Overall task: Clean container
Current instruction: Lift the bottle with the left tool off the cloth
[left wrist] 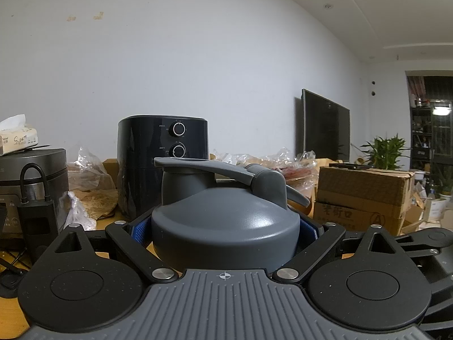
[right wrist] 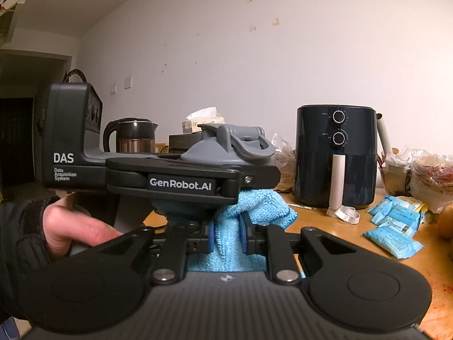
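We clamp the grey container [left wrist: 223, 226] upright in our left gripper [left wrist: 223, 228], jaws tight round its lid. Our right gripper [right wrist: 226, 233] pinches the blue cloth [right wrist: 254, 206] nearly closed; the container's body stands at twelve o'clock, touching the cloth.

The left gripper [right wrist: 198, 182], seen side-on from the right wrist, carried "GenRobot.AI" in white on its black arm, and its rear housing read "DAS" above "Data Acquisition System" in smaller type. In the left wrist view the tissue pack [left wrist: 18, 138] showed a cursive word (perhaps "Super", not sure), and the lower cardboard box [left wrist: 356, 215] bore printed Chinese characters and a circled "A"
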The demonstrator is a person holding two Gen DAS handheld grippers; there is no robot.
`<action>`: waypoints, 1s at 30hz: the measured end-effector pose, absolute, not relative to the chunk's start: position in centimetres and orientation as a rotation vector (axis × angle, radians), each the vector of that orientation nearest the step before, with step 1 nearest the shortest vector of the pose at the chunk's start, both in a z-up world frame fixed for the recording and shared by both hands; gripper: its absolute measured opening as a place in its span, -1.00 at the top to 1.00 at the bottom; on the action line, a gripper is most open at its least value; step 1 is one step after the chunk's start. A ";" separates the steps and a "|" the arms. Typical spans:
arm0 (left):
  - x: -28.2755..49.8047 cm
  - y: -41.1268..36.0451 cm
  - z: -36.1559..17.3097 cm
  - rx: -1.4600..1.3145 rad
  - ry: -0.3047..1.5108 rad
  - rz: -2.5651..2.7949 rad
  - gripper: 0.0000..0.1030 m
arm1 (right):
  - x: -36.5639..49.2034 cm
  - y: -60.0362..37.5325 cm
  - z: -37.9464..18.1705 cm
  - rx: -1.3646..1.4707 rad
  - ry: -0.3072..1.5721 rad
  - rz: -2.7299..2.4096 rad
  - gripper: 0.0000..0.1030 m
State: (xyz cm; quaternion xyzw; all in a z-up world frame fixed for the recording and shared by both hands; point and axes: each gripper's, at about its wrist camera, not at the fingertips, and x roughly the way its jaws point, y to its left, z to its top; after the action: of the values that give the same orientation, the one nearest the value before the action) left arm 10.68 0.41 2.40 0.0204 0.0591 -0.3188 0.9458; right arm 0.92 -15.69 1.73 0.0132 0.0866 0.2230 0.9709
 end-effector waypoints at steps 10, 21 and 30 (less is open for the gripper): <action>10.7 0.4 2.4 0.041 0.121 -0.646 -0.86 | 0.4 -16.2 1.2 0.052 0.172 0.435 0.76; 10.8 0.4 2.4 0.038 0.120 -0.644 -0.86 | -1.0 -17.4 0.4 0.048 0.177 0.415 0.76; 10.8 0.4 2.3 0.036 0.121 -0.642 -0.86 | -2.5 -18.9 0.2 0.047 0.172 0.385 0.76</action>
State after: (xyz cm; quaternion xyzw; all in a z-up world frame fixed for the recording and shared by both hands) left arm 10.80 0.41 2.33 0.0175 0.0597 -0.3153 0.9470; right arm -2.52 -18.88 0.24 0.0232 0.0856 0.1913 0.9775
